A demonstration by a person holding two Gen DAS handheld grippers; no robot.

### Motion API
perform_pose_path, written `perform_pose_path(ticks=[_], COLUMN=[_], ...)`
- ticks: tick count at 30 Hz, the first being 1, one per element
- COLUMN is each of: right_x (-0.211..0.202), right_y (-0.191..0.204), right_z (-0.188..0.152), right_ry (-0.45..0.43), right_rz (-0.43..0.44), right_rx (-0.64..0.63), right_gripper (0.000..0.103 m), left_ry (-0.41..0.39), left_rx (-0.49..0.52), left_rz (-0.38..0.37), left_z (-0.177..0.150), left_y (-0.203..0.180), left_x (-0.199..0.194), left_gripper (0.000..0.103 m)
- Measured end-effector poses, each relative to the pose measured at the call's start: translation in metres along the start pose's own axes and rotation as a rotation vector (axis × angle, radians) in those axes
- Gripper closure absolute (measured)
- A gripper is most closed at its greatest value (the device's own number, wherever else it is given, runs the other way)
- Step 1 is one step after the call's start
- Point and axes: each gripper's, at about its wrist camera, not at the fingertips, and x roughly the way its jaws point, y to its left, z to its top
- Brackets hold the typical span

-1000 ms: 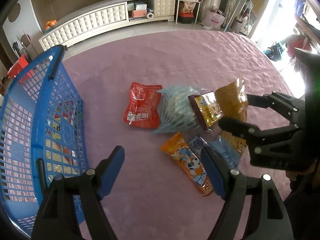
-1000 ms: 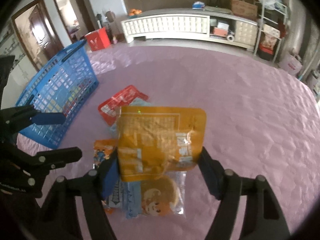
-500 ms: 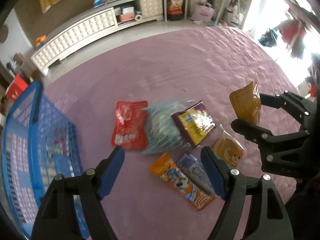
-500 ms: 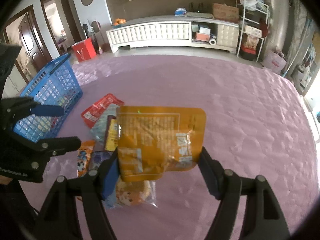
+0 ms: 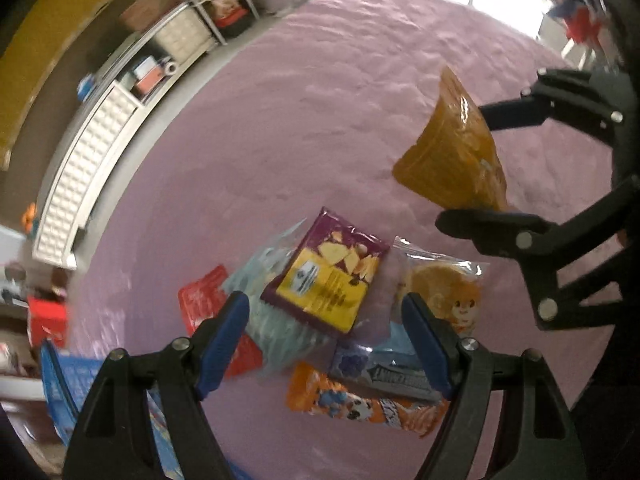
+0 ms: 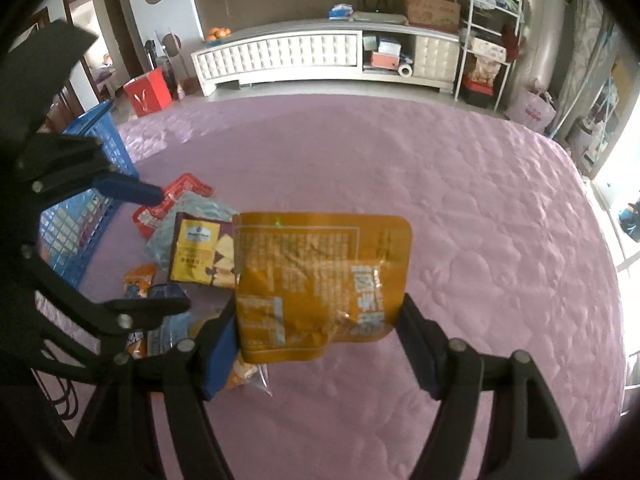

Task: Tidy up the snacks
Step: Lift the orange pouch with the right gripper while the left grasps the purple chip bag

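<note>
Since a second ago my left claw [image 5: 324, 320] has swung off the blue basket [image 5: 64, 384] to hang wide and empty over the purple packet [image 5: 328, 284]. Right claw [image 6: 316, 328] clamps the orange pouch [image 6: 320, 280] across its width, lifted clear of the pile

On the bedspread [image 6: 460, 184] in front of me the snack packets lie in a cluster: the chip packet [image 5: 326, 280] rests on a crinkled bag [image 5: 276, 332], the cake packet [image 5: 444, 292] just right of it. The basket [image 6: 86, 216] stands left of the cluster. My right gripper [image 6: 316, 344] holds a pouch [image 6: 320, 284] above the cluster's right edge, my left gripper [image 5: 324, 344] just over the pile.
</note>
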Motion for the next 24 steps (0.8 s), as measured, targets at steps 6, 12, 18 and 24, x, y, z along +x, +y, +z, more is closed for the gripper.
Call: perform_pose_path(ticks=[6, 12, 18, 24], right_x=[0.009, 0.009, 0.008, 0.0], right_y=[-0.002, -0.007, -0.006, -0.004], right_z=[-0.002, -0.002, -0.003, 0.004], right_ry=[0.041, 0.048, 0.043, 0.027], right_rz=[-0.02, -0.024, -0.026, -0.012], right_rx=[0.01, 0.027, 0.03, 0.052], right_gripper=[0.026, 0.026, 0.026, 0.026], left_ry=[0.014, 0.013, -0.035, -0.096], left_rx=[0.03, 0.059, 0.036, 0.019], left_rz=[0.002, 0.033, 0.038, 0.041], left_z=[0.014, 0.019, 0.011, 0.003], left_y=[0.001, 0.0, 0.007, 0.006], left_x=[0.023, 0.033, 0.015, -0.018], left_gripper=[0.026, 0.039, 0.047, 0.047])
